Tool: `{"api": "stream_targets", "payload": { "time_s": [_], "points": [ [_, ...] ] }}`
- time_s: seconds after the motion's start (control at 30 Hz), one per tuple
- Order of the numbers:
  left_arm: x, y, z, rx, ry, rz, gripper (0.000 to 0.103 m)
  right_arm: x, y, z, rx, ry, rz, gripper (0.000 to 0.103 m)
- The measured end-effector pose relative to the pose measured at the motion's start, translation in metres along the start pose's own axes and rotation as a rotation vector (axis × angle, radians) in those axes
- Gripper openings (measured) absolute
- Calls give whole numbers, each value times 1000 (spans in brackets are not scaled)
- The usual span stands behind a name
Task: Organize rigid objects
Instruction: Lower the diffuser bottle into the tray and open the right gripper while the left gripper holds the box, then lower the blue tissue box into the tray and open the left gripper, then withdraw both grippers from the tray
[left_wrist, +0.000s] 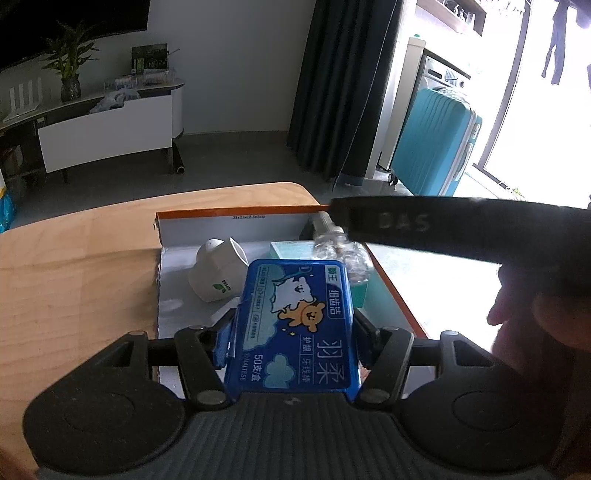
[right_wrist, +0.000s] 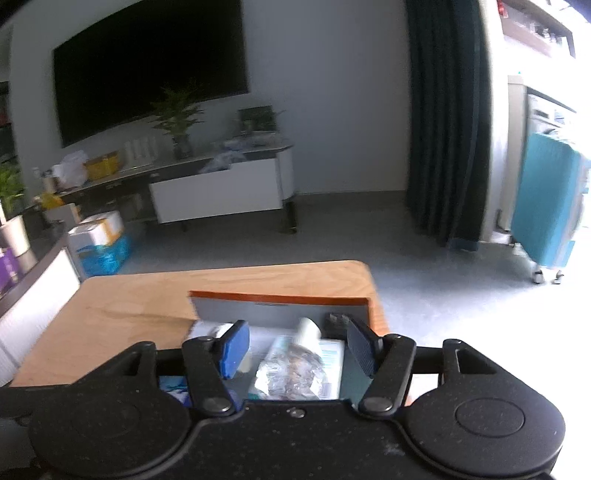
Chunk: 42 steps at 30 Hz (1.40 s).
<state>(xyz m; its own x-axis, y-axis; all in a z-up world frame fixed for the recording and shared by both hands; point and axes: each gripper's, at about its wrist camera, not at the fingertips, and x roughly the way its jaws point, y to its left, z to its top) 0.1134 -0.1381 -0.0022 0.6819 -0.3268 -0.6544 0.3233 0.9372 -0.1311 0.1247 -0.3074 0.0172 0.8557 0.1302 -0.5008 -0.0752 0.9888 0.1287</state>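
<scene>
My left gripper (left_wrist: 291, 332) had its jaws clamped on the two long sides of a blue floss-pick box (left_wrist: 295, 325), held flat with its printed lid facing up, above the near part of an open cardboard box (left_wrist: 236, 225) with an orange rim that sat on the wooden bench (left_wrist: 74, 266). Inside that cardboard box, beyond my load, lay a white bottle (left_wrist: 216, 273) on its side, a teal carton (left_wrist: 295, 249) and a clear crinkled plastic bottle (left_wrist: 343, 254) resting across the carton. My right gripper (right_wrist: 295, 349) hung above the same cardboard box (right_wrist: 280, 299) with its jaws spread wide and nothing between them; through the gap I saw the crinkled plastic bottle (right_wrist: 291, 373) on the teal carton (right_wrist: 332, 354), blurred. A teal suitcase (left_wrist: 436, 144) stood on the floor well beyond the bench.
</scene>
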Motion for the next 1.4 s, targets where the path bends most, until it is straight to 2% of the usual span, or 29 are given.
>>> {"api": "stream_targets", "payload": {
  "time_s": [0.37, 0.4, 0.43, 0.5, 0.6, 0.7, 0.9, 1.2, 1.4],
  "points": [
    [9, -9, 2, 24, 17, -43, 63, -64, -27, -16, 66, -86, -72, 72],
    [10, -11, 4, 27, 21, -54, 65, -68, -27, -17, 63, -90, -76, 72],
    [10, -12, 5, 26, 21, -62, 77, -74, -27, -18, 57, -98, -82, 72],
    [8, -13, 6, 24, 5, -51, 88, -80, -26, -17, 52, -108, -85, 73],
    [2, -12, 7, 15, -6, -43, 88, -89, -24, -19, 48, -115, -76, 74],
    [-7, -8, 7, 4, -11, -27, 91, -94, -21, -20, 46, -118, -75, 75],
    [-34, -7, 1, 3, -25, 22, 103, -107, -12, -30, 27, -116, -61, 78],
    [-70, -2, -21, -68, 13, 164, 103, -128, 2, -53, -16, -79, -43, 81],
    [-74, -3, -39, -91, 56, 208, 103, -137, 7, -70, -28, -60, -32, 81]
  ]
}}
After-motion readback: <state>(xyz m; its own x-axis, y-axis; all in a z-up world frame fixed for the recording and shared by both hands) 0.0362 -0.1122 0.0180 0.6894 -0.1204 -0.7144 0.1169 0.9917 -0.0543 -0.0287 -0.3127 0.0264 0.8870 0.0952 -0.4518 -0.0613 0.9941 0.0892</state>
